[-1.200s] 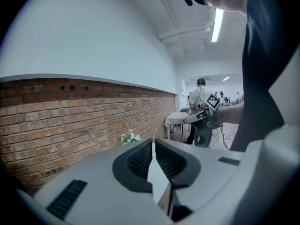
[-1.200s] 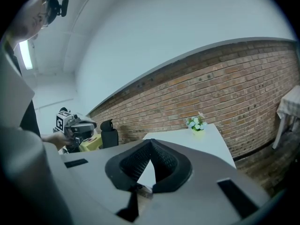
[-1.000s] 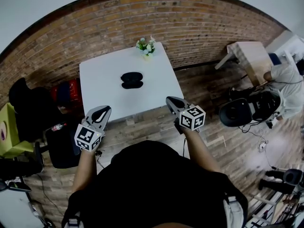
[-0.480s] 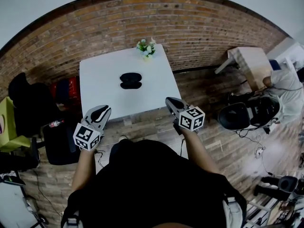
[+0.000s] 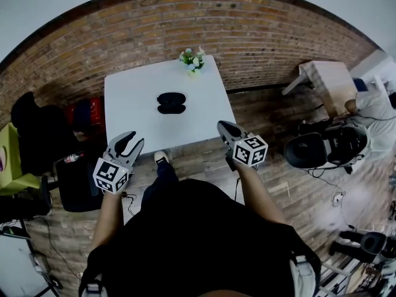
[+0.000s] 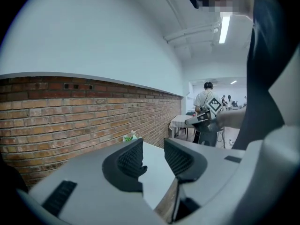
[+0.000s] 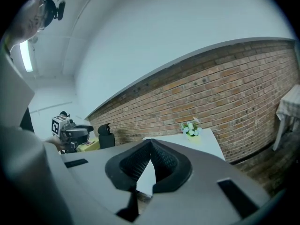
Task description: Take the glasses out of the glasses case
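A black glasses case [image 5: 171, 103] lies closed on the white table [image 5: 130, 120], near its middle. Both grippers hang in the air short of the table's near edge, well away from the case. My left gripper [image 5: 129, 141] is at the left, its jaws opening with nothing between them; in the left gripper view a clear gap shows between its ribbed pads [image 6: 131, 159]. At the right, my right gripper [image 5: 225, 129] has its jaws together, and its tips meet [image 7: 150, 142] with nothing held. The case is hidden in both gripper views.
A small pot of flowers [image 5: 192, 60] stands at the table's far edge by the brick wall [image 5: 247, 36]. Black chairs [image 5: 40, 141] and a red box [image 5: 86, 116] stand left of the table. Another person [image 5: 371, 107] sits by a second table [image 5: 328, 73] at the right.
The left gripper's jaws have come apart; they were together in the earlier frames. The person's foot has stepped forward under the table edge. Both grippers have stayed roughly in place.
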The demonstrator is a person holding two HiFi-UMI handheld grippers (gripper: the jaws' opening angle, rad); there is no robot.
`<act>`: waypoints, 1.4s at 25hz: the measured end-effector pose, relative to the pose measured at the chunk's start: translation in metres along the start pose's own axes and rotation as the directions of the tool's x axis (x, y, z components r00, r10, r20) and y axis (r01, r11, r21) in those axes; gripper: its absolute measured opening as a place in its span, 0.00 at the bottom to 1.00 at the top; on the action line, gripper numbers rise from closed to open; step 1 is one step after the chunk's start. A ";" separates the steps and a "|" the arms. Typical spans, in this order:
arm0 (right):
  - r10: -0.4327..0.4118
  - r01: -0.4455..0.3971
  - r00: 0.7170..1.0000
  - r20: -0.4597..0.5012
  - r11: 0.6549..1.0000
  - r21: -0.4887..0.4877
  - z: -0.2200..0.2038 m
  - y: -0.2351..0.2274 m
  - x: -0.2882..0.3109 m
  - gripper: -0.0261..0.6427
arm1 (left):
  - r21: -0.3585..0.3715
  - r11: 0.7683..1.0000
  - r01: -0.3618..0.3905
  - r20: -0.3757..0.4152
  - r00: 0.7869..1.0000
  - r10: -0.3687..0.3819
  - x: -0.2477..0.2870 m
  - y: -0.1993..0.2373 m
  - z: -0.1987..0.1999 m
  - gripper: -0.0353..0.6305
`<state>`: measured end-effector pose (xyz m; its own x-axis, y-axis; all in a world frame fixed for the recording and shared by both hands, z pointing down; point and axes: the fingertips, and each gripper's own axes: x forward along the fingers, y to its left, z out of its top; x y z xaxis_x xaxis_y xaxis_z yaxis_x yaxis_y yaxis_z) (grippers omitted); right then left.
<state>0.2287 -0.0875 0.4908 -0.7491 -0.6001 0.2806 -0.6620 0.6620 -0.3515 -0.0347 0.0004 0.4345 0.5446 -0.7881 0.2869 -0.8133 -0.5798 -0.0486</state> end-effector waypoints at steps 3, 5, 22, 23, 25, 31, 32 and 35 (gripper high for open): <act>-0.003 0.002 1.000 0.016 1.000 0.012 0.006 -0.003 0.000 0.06 | 0.002 1.000 -0.008 0.008 1.000 0.008 0.003 0.006 0.001 0.29; -0.001 0.001 1.000 0.018 1.000 0.008 0.009 -0.004 0.000 0.06 | 0.001 1.000 -0.010 0.012 1.000 0.010 0.006 0.009 0.002 0.30; 0.003 -0.003 1.000 -0.014 1.000 0.002 0.021 -0.016 0.043 0.06 | -0.029 1.000 -0.012 0.017 1.000 0.012 0.026 0.051 -0.004 0.31; 0.005 -0.005 1.000 -0.017 1.000 0.002 0.023 -0.016 0.047 0.06 | -0.031 0.999 -0.012 0.014 1.000 0.013 0.027 0.055 -0.005 0.31; 0.005 -0.005 1.000 -0.022 1.000 0.002 0.025 -0.018 0.056 0.06 | -0.037 0.999 -0.014 0.012 1.000 0.014 0.029 0.064 -0.007 0.31; 0.007 -0.007 0.999 -0.044 1.000 -0.002 0.032 -0.021 0.082 0.06 | -0.049 0.999 -0.009 0.001 1.000 0.009 0.040 0.087 -0.010 0.31; 0.007 -0.007 0.999 -0.045 1.000 -0.001 0.034 -0.022 0.086 0.06 | -0.049 0.999 -0.008 0.001 1.000 0.008 0.042 0.091 -0.009 0.31; 0.005 -0.004 0.999 -0.046 1.000 0.005 0.037 -0.027 0.097 0.06 | -0.050 0.999 -0.003 0.001 1.000 0.004 0.048 0.102 -0.009 0.31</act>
<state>0.1744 -0.1801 0.4941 -0.7525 -0.5756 0.3202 -0.6586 0.6622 -0.3573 -0.0932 -0.0950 0.4515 0.5420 -0.7904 0.2856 -0.8245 -0.5659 -0.0012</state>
